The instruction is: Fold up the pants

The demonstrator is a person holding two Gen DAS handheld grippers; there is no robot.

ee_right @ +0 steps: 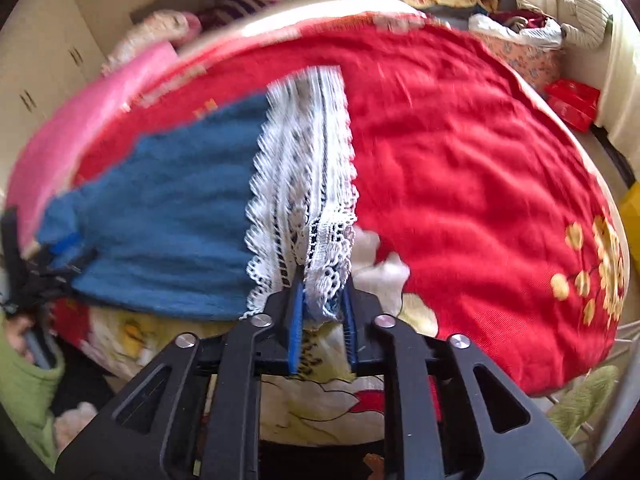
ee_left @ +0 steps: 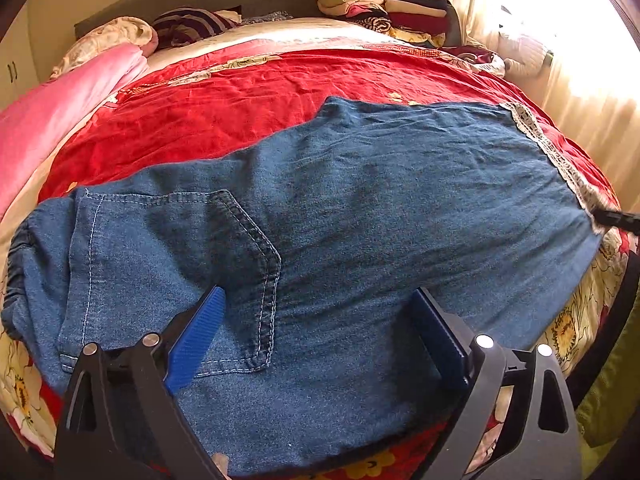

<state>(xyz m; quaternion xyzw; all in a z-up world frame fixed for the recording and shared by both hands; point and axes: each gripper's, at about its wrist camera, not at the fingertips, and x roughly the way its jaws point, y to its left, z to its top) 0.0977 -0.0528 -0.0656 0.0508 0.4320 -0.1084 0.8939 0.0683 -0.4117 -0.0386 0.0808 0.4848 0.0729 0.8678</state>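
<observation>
The denim pants [ee_left: 360, 208] lie flat across the red bedspread [ee_left: 224, 100], the waistband at the bed's near edge. The left claw [ee_left: 316, 312] gapes wide over the back pocket [ee_left: 180, 272]. The right claw [ee_right: 322, 304] pinches the lace hem [ee_right: 304, 184]; open red bedspread lies beyond the hem.

1 pants [ee_left: 360, 208], 2 tools [ee_left: 316, 312], 1 bed [ee_left: 240, 92].
</observation>
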